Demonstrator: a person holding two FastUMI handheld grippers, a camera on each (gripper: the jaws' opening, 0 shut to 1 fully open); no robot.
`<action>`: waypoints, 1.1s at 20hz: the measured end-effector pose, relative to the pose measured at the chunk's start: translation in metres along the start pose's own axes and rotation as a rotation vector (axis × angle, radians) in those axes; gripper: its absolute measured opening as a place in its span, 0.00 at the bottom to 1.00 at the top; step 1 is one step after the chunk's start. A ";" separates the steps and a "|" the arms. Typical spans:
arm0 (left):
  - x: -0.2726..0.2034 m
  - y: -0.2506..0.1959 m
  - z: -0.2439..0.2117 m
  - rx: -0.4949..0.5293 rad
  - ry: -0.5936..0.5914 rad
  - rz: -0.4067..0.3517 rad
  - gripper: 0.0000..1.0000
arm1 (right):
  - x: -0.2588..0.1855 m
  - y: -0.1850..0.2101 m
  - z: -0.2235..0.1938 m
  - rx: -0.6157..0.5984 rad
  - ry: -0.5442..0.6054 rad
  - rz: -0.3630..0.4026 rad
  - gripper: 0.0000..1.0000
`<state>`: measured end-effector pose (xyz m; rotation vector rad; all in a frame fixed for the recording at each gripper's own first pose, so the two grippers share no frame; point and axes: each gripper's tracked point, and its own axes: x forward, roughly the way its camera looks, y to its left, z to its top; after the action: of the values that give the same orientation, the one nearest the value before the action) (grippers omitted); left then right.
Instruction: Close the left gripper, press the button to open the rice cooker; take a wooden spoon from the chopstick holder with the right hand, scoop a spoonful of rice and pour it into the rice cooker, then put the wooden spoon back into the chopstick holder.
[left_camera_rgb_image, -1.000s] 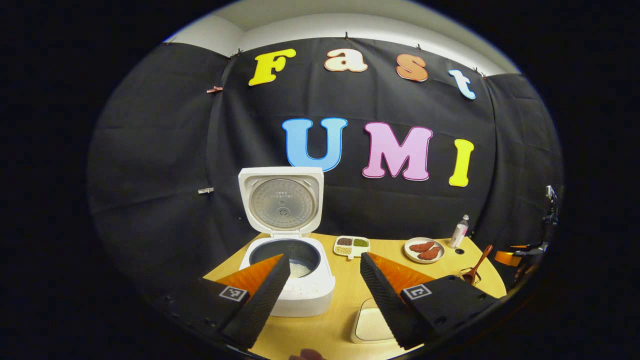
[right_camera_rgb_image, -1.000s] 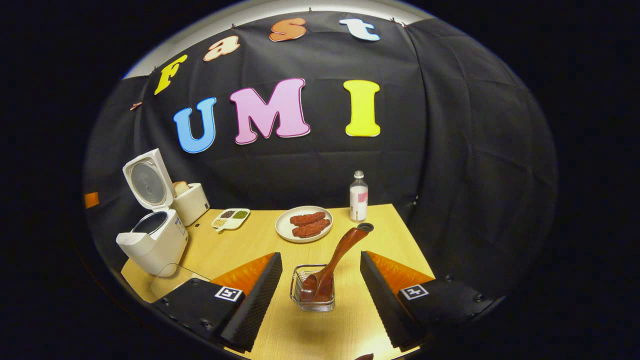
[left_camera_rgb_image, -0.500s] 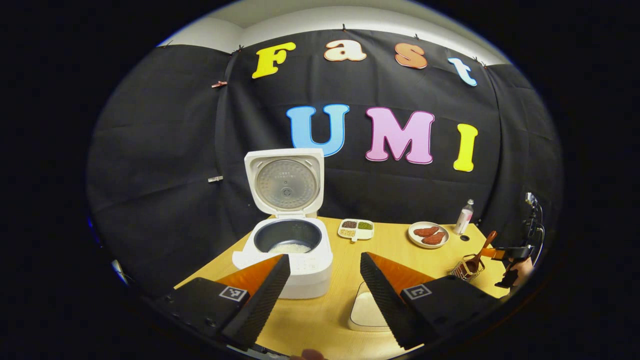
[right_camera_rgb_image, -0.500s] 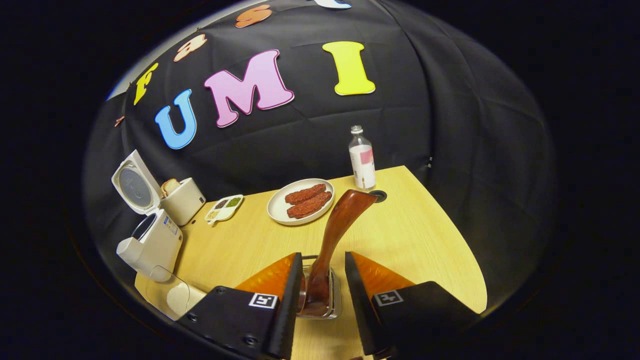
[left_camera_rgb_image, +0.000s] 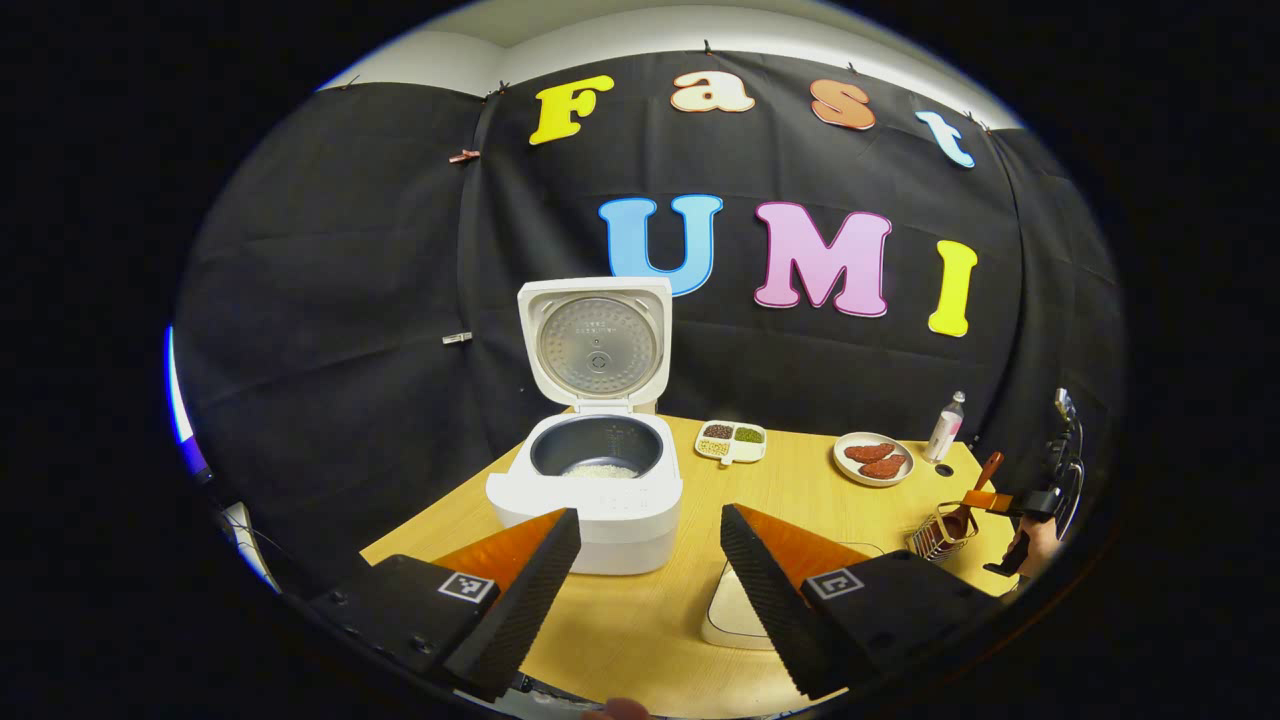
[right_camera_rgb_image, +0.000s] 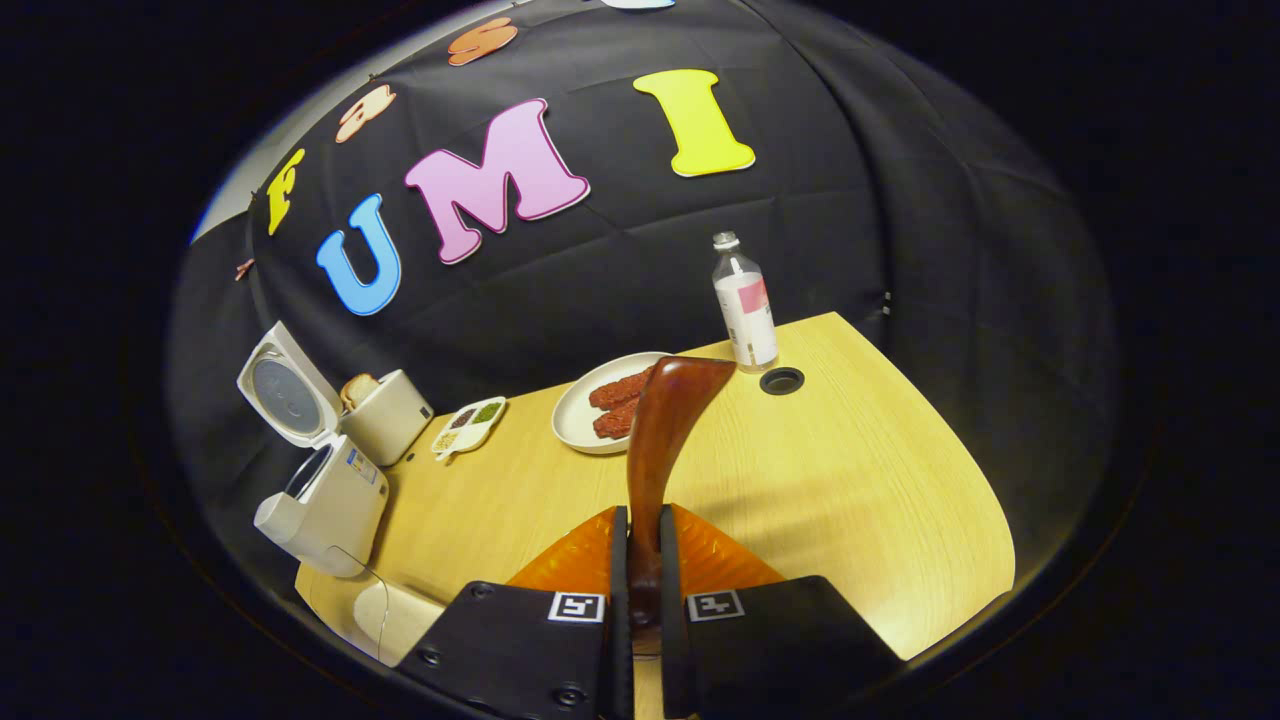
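Right gripper view first: the wooden spoon (right_camera_rgb_image: 660, 430) sits dead centre, its handle rising from the bottom middle of the frame and leaning a touch to the right at the top, so the long axis runs almost straight up the picture. The lower part of the handle is pinched between the two fingers of the right gripper (right_camera_rgb_image: 640, 590), which are pressed in on it from both sides. The bowl end is hidden below the fingers, so whether it's out of the chopstick holder can't be told here.

In the left gripper view the chopstick holder (left_camera_rgb_image: 935, 535) is seen at the far right edge, with the spoon standing in it and the right gripper beside it.

The rice cooker (right_camera_rgb_image: 325, 495) lies at lower left in the right gripper view, lid up, well apart from the spoon across the table (right_camera_rgb_image: 850, 480). In the left gripper view some rice is already seen in the pot.

The left gripper (left_camera_rgb_image: 650, 560) is spread wide, nothing held, near the cooker's front. The spoon is clearly the right side's job, and it probably has to be lifted straight along the handle's line.
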<state>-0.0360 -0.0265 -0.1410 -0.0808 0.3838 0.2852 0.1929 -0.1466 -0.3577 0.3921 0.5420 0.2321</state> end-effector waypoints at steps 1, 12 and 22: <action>-0.001 0.001 0.001 0.002 -0.001 0.003 0.97 | -0.004 0.001 0.000 -0.005 -0.003 0.008 0.13; 0.002 0.009 0.025 0.011 -0.046 -0.043 0.97 | -0.047 0.022 0.073 -0.010 -0.202 -0.017 0.10; 0.021 0.045 0.051 0.089 -0.102 -0.207 0.97 | -0.138 0.158 0.092 -0.066 -0.315 0.006 0.10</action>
<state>-0.0124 0.0283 -0.1030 -0.0180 0.2834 0.0676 0.1101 -0.0755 -0.1569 0.3581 0.2233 0.1890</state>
